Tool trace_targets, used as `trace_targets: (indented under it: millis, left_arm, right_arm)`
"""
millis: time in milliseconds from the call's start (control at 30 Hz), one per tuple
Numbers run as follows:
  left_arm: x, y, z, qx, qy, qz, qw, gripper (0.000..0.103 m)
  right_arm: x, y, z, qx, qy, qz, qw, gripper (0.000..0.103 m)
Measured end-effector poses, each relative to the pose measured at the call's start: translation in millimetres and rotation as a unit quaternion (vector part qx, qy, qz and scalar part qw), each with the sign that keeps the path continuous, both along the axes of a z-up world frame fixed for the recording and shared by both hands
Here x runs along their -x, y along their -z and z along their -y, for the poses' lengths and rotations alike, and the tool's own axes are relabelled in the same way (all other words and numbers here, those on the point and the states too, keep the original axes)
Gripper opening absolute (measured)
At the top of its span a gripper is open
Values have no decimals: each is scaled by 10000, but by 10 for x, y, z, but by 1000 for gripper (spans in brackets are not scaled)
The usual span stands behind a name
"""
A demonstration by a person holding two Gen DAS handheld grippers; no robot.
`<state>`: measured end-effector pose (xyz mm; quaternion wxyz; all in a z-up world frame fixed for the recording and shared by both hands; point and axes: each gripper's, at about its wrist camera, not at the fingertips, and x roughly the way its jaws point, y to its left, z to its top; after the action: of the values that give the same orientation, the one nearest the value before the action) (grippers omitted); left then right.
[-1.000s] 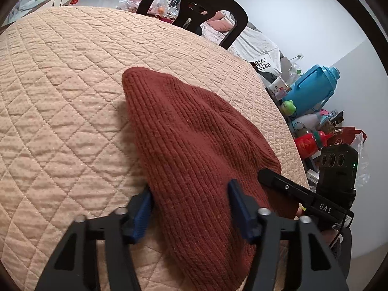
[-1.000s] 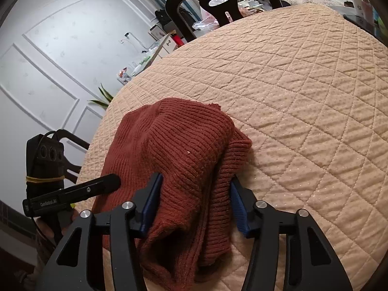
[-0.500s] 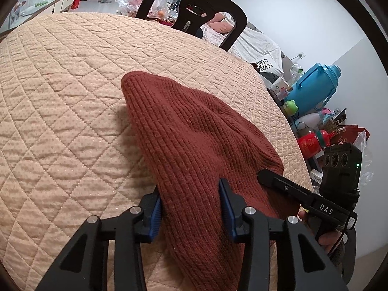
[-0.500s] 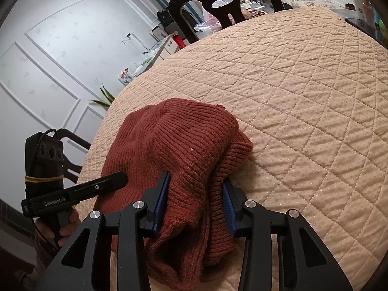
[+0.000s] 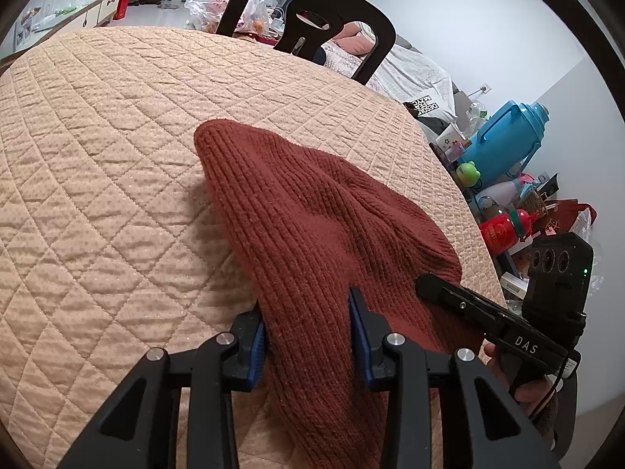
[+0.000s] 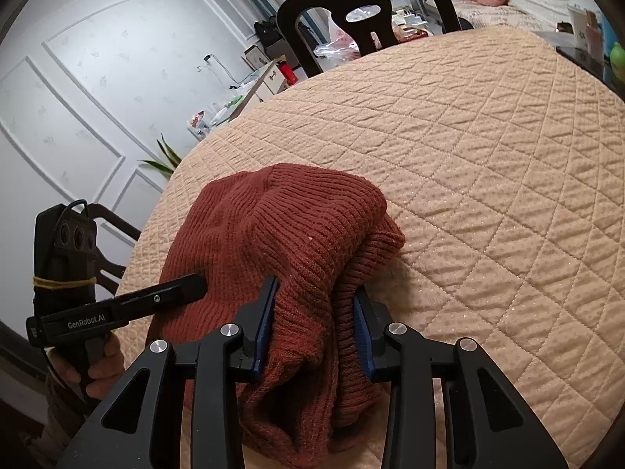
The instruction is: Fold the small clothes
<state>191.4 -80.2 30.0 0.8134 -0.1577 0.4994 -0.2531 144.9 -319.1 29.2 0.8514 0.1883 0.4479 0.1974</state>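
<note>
While the rust-red ribbed knit garment (image 5: 312, 226) lay bunched at the counter's (image 5: 97, 156) near edge, both jaws had just been closing: left hand-held gripper (image 5: 308, 324) and right hand-held gripper (image 6: 316, 312) each clenched its soft, light hem.

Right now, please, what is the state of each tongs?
Left tongs: have just been closing, now pinching the red knit hat.
Right tongs: have just been closing, now pinching the same hat's bunched edge.

The knit garment (image 5: 312, 226) lies on the quilted table (image 5: 97, 156), a chair (image 5: 308, 19) behind it.
</note>
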Motion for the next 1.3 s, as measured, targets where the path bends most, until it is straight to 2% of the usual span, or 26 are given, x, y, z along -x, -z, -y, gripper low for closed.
trace_targets:
  millis: [400,867,1300]
  left_arm:
    - [27,-101,-27,30,10,77,10000,37]
    - [116,-302,-240,122,-26,275,9995,36]
    - [274,-433,-819,28,-367,454,9983,36]
  right_arm:
    - [56,-131,-34,-24,39,149,9999,32]
    - [144,-324,-210,-146,-43,344,9993,32]
    - [150,-485,-807,-202,-423,555,9974,32]
